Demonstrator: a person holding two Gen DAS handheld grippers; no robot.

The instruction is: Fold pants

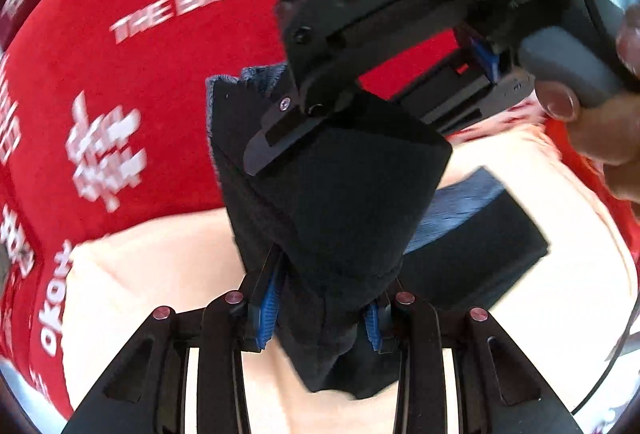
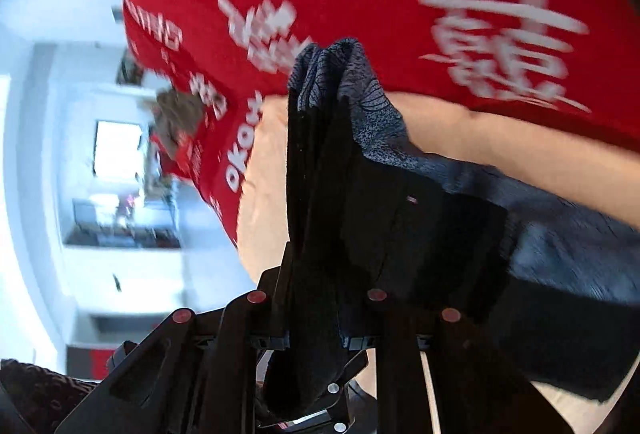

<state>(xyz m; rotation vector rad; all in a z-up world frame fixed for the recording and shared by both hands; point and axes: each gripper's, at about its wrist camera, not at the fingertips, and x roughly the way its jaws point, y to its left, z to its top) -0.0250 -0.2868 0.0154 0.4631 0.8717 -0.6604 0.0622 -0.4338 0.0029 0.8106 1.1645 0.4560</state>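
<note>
Pants point(image 1: 332, 202), dark with a grey-blue knit inner face, hang bunched between the two grippers above a cream sheet point(image 1: 160, 274) that lies over a red cloth point(image 1: 140, 34) printed with white lettering; one folded part trails down onto the sheet. The left gripper point(image 1: 320, 310) is pinching a thick wad of the fabric, which fills the gap between its blue pads point(image 1: 268, 310) and spills out below them. The right gripper point(image 2: 314, 314) is likewise clamped on several gathered layers, with a ridge of cloth standing up past the fingers; in the left view its black body crosses the top of the frame, a hand point(image 1: 592, 114) around its grip. The fabric looks soft and limp, with no stiffness of its own: it drapes, creases and sags wherever it is unsupported, so it will go wherever the held points go and the free part will drag. It seems light, though the stacked layers make a bulky, springy bite that could slip out one layer at a time. A hold near a seam, hem or waistband, taking all layers together and set apart along one edge, would probably keep the fold straight. As it stands, both bites are bunched, so the fold line may wander once the cloth is laid down.
</note>
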